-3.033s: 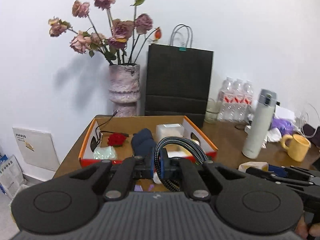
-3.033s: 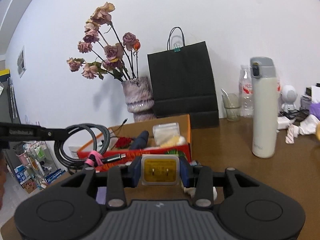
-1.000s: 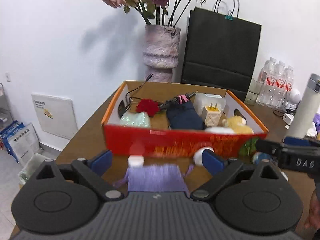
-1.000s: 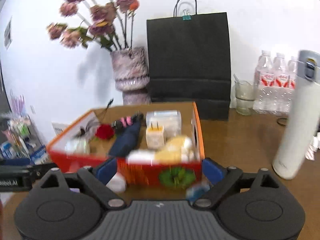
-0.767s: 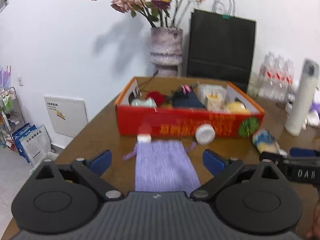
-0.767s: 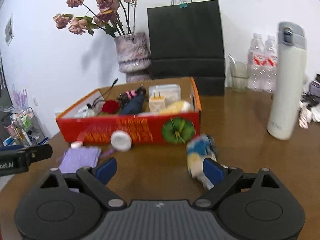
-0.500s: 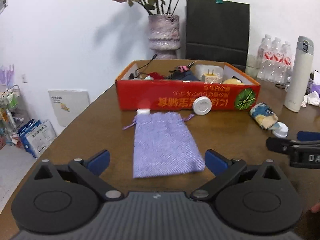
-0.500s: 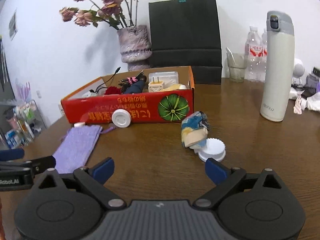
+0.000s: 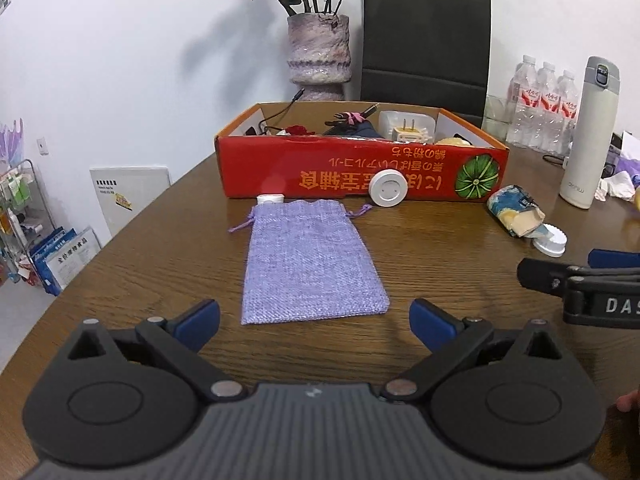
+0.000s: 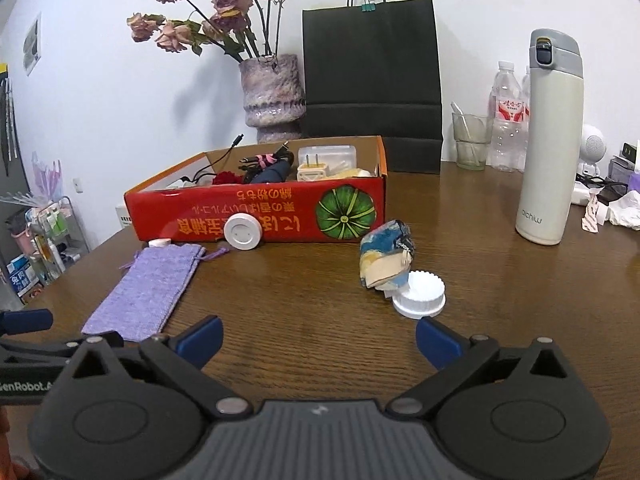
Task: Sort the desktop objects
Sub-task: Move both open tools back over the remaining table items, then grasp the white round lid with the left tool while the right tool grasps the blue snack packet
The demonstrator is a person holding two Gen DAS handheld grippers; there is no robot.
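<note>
Purple pouch [image 9: 310,262] flat, red box [image 9: 360,172] behind

On the brown wooden table [image 10: 480,280], the red cardboard box [image 10: 280,216] sits toward the back, holding a white plug adapter [image 10: 312,170] and a dark cable bundle [image 10: 264,160]. A white round disc [image 10: 242,231] leans against its front wall. The flat lilac fabric pouch [image 9: 310,264] lies before the box, to the left. Right of it sit the blue-and-yellow crumpled packet [image 10: 386,258] and, touching it, the white ribbed cap [image 10: 419,295]. The tall white thermos flask [image 10: 550,140] stands far right. Behind the box stand the mottled ceramic vase [image 10: 274,94] and the black paper bag [image 10: 372,80].
</note>
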